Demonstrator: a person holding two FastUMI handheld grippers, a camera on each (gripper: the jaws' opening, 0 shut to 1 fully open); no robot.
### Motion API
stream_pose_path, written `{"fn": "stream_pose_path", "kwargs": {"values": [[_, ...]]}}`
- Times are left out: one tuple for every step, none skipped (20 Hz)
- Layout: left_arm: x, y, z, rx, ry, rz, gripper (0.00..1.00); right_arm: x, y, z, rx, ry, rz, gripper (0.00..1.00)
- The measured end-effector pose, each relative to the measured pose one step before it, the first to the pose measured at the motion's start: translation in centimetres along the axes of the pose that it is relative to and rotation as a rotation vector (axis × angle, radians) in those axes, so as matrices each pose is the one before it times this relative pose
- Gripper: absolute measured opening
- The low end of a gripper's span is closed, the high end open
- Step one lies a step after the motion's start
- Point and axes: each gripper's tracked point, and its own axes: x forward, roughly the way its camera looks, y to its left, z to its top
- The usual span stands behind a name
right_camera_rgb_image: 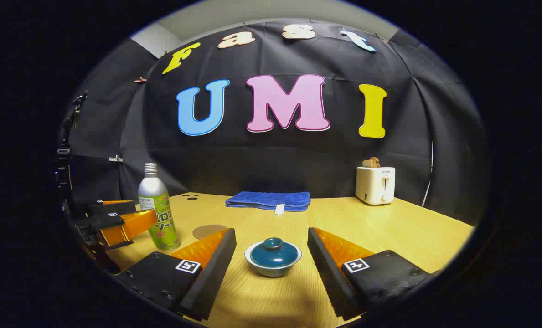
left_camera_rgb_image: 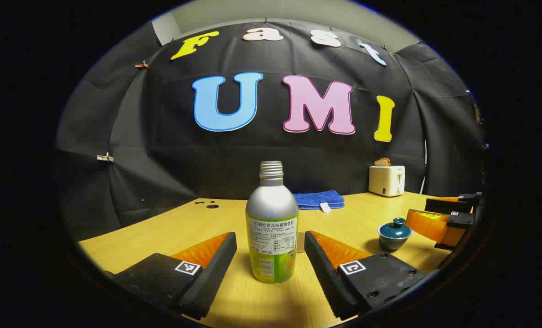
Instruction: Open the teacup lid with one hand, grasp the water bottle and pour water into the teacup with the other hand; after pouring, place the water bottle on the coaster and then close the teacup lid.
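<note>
Standing upright between the widely spread fingers of the left gripper, the smooth silver aluminium water bottle with a green label and threaded, uncapped neck touches neither finger. The right gripper is likewise spread wide around the small round teacup, whose glossy dark-teal domed lid with a knob sits in place, clear of both fingers. A flat round brown coaster lies just beyond its left finger on the pale wood-grain table. Farther ahead are a folded blue towel and a boxy white toaster.
</note>
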Motion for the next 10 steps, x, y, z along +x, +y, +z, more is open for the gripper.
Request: {"fn": "stream_pose_path", "kwargs": {"values": [[-0.056, -0.001, -0.103, -0.00003, 0.00003, 0.00007, 0.95, -0.086, -0.05, -0.024, -0.00053, 0.00155, 0.00019, 0.98], [-0.008, 0.012, 0.058, -0.00021, -0.00014, 0.00021, 0.95, -0.014, -0.032, 0.066, 0.00032, -0.00057, -0.00032, 0.98], [0.022, -0.02, -0.013, -0.00002, 0.0002, -0.00003, 0.95, 0.015, 0.029, 0.055, -0.00031, -0.00035, 0.00009, 0.98], [-0.019, -0.078, 0.034, 0.00002, -0.00003, -0.00011, 0.95, 0.014, 0.013, -0.08, 0.00016, 0.00075, -0.00002, 0.98], [0.007, 0.059, -0.045, -0.00005, -0.00009, 0.00016, 0.95, 0.017, 0.002, 0.002, -0.00004, -0.00098, 0.00001, 0.98], [0.017, -0.011, 0.019, -0.00008, 0.00021, 0.00023, 0.95, -0.019, 0.038, 0.024, -0.00013, 0.00087, 0.00007, 0.98], [-0.015, 0.007, -0.011, -0.00014, 0.00007, 0.00011, 0.95, 0.094, -0.072, -0.022, 0.00019, 0.0001, -0.00016, 0.98], [-0.001, -0.025, 0.059, -0.00009, 0.00007, 0.00008, 0.95, -0.129, 0.035, -0.01, -0.00018, -0.00094, 0.00005, 0.98], [-0.01, -0.017, -0.091, 0.00003, -0.00002, -0.00015, 0.95, 0.058, -0.025, 0.006, 0.00029, 0.00067, -0.00007, 0.98], [0.044, 0.011, 0.013, -0.00019, -0.00027, 0.00009, 0.95, 0.005, 0.001, 0.018, -0.00005, -0.0004, -0.00014, 0.98]]}}
